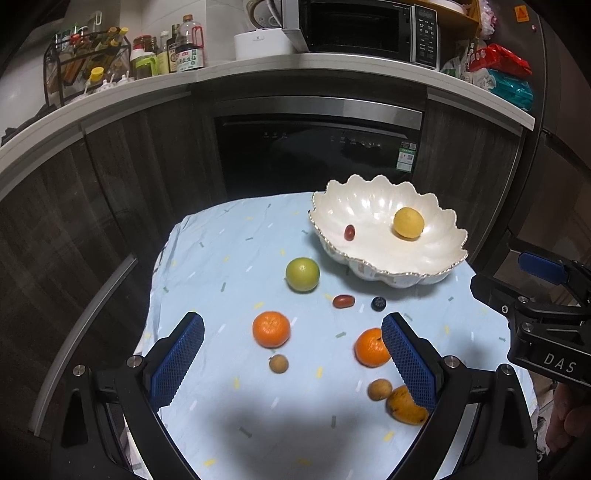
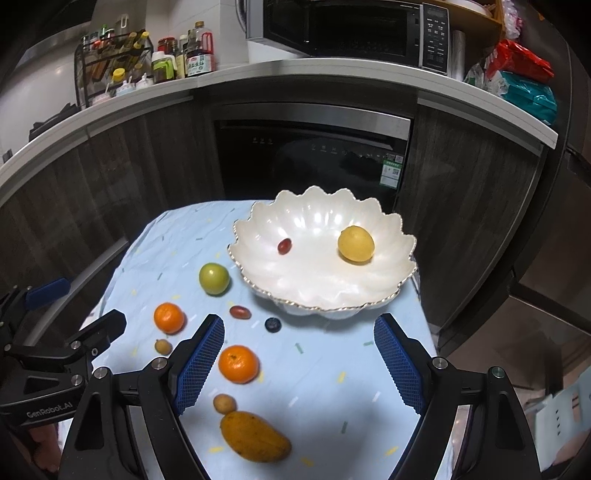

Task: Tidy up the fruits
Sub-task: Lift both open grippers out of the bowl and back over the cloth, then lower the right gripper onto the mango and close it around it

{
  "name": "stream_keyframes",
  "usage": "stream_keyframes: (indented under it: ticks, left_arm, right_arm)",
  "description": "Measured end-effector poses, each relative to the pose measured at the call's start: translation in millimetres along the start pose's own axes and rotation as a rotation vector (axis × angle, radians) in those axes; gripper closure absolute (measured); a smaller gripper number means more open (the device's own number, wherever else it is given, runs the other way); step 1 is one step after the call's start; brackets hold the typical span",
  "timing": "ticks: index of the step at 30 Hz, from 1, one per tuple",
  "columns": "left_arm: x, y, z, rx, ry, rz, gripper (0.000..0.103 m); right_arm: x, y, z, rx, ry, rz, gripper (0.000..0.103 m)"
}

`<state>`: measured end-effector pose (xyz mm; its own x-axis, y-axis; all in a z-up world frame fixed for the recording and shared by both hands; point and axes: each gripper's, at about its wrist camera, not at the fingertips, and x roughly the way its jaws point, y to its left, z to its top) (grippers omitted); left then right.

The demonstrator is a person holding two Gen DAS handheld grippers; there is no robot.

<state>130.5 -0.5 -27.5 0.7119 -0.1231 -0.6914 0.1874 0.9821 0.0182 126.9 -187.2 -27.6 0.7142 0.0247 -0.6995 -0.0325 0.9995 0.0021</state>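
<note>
A white scalloped bowl (image 1: 399,258) (image 2: 314,288) stands at the far right of the table and holds a yellow lemon (image 1: 408,222) (image 2: 356,244) and a red date (image 1: 349,232) (image 2: 284,246). On the blue cloth lie a green fruit (image 1: 302,274) (image 2: 214,278), two oranges (image 1: 271,329) (image 2: 238,363), a second date (image 1: 343,301), a blueberry (image 1: 378,303) (image 2: 273,324), two longans (image 1: 278,363) (image 2: 224,403) and a mango (image 1: 404,404) (image 2: 255,437). My left gripper (image 1: 291,365) is open above the near cloth. My right gripper (image 2: 299,362) is open, empty, near the bowl.
The table is small, with cloth edges (image 1: 159,280) dropping off at left and right. Dark cabinets and a dishwasher (image 1: 317,155) stand behind. The counter above carries bottles (image 1: 188,48) and a microwave (image 1: 362,29).
</note>
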Motion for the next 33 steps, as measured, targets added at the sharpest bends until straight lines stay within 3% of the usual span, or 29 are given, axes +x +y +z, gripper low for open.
stream_keyframes:
  ticks: [13, 20, 33]
  left_arm:
    - [-3, 4, -34, 0.017, 0.038, 0.02, 0.005]
    - [1, 4, -52, 0.018, 0.067, 0.027, 0.003]
    - [11, 10, -79, 0.008, 0.102, 0.045, 0.0]
  right_arm:
    - [7, 14, -29, -0.024, 0.057, 0.013, 0.019]
    - [14, 17, -46, -0.04, 0.086, 0.015, 0.011]
    - [32, 28, -73, -0.077, 0.143, 0.036, 0.01]
